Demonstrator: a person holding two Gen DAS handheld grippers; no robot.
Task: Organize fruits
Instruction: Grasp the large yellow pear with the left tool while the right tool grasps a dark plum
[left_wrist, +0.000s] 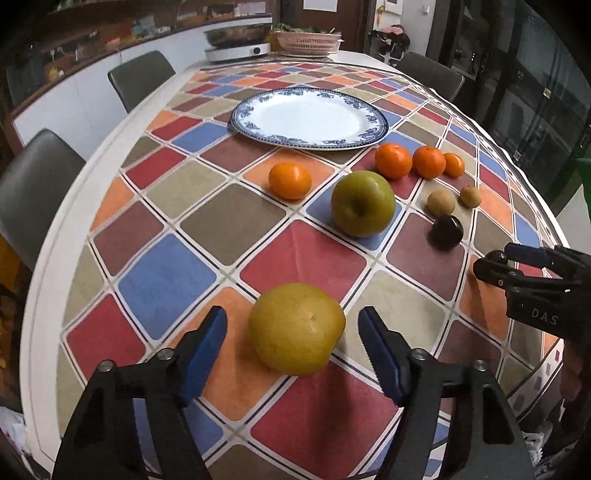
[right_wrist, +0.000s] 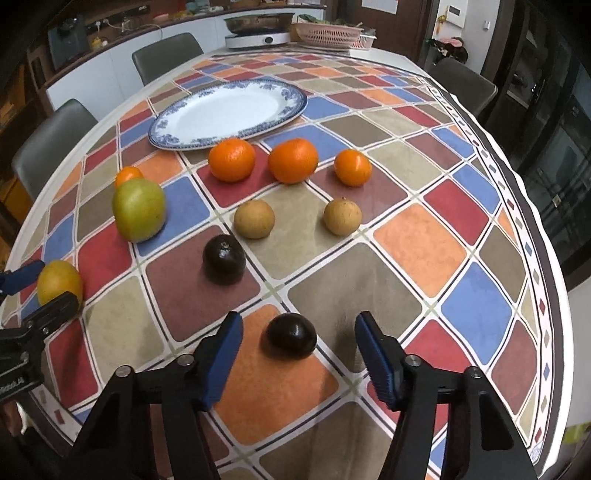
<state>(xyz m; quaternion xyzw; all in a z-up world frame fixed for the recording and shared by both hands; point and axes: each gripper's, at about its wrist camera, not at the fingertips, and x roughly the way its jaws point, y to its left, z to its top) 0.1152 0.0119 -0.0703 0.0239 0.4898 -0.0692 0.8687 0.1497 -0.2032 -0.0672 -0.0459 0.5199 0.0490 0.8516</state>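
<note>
We hold the left gripper (left_wrist: 293, 332) with its jaws spread wide on either side of the lemon (left_wrist: 296, 328), not touching it. The right gripper (right_wrist: 299, 338) is likewise parted around a dark plum (right_wrist: 291, 335), clear of it on both sides. The plate (left_wrist: 258, 123) is our landmark, bare on the checked tablecloth (left_wrist: 184, 221). Just in front of the plate lie four oranges (right_wrist: 231, 159); nearer us than these sit the green apple (left_wrist: 362, 203) and two tan fruits (right_wrist: 254, 219). A second plum (right_wrist: 224, 260) rests nearer still. The lemon lies farthest from the plate, at the table's near edge.
</note>
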